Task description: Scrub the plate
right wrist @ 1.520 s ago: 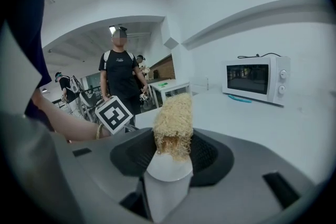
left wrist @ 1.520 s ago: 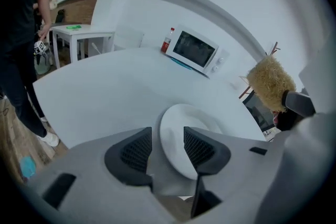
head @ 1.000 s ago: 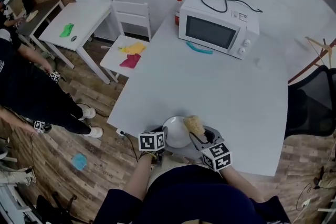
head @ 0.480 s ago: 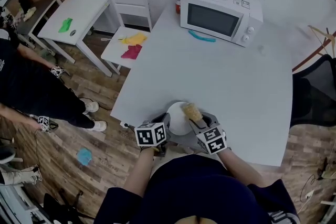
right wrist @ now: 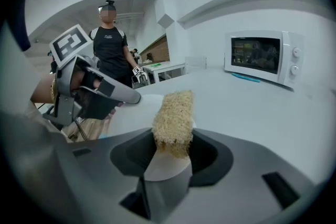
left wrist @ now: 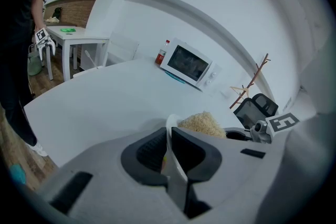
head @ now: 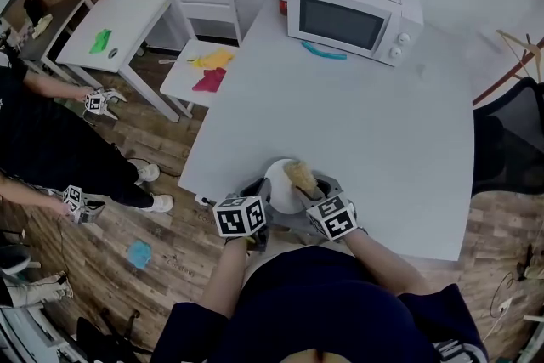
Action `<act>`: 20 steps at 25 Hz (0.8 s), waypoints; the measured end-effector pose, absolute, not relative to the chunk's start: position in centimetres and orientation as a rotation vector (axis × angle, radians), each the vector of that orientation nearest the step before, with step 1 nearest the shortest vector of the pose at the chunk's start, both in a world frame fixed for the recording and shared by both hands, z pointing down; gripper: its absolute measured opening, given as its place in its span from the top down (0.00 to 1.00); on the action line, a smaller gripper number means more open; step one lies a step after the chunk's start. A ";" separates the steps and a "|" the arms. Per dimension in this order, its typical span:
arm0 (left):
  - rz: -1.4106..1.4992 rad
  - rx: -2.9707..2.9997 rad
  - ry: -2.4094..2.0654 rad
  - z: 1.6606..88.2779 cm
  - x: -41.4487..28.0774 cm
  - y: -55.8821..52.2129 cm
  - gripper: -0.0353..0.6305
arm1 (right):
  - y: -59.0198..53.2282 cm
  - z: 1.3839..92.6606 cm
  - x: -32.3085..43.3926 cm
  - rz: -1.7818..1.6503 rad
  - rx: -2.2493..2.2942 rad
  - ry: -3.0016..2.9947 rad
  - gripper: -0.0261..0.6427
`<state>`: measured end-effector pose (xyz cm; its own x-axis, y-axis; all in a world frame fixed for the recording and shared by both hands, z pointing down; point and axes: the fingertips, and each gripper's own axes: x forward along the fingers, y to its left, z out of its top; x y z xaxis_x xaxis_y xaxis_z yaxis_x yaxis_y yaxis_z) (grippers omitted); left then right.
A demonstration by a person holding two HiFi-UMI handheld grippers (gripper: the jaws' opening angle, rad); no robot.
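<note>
Head view: plate (head: 279, 183) lies well apart from the microwave (head: 344, 8), on its door side. Left gripper view: left gripper (left wrist: 169, 139) clamps the plate's rim. Right gripper view: right gripper (right wrist: 170, 149) pinches the scrubber (right wrist: 172, 113) over the plate. Scrubbing seems to be starting; next, pressed strokes across it.

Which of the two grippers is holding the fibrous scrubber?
The right gripper: its jaws grip the tan scrubber. The left gripper instead pinches the rim of the white plate.
</note>
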<state>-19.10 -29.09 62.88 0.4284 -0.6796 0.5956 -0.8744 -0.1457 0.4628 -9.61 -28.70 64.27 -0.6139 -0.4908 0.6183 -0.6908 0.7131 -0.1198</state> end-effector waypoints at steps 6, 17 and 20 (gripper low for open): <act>0.315 1.865 -1.346 63.2 -19.5 -29.2 0.88 | -25.6 63.5 -12.8 0.434 0.654 -2.460 0.70; 0.328 1.839 -1.409 63.7 -20.4 -29.4 0.88 | -22.2 64.2 -13.2 0.458 0.464 -2.462 0.70; 0.328 1.844 -1.405 63.7 -20.2 -29.5 0.88 | -24.0 64.1 -11.6 0.475 0.582 -2.451 0.70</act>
<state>-20.22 -29.48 63.71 0.3554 -0.7014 0.6179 -0.9024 -0.0851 0.4224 -11.59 -23.98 64.09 -0.7427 -0.2978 0.5998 -0.5004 0.8420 -0.2016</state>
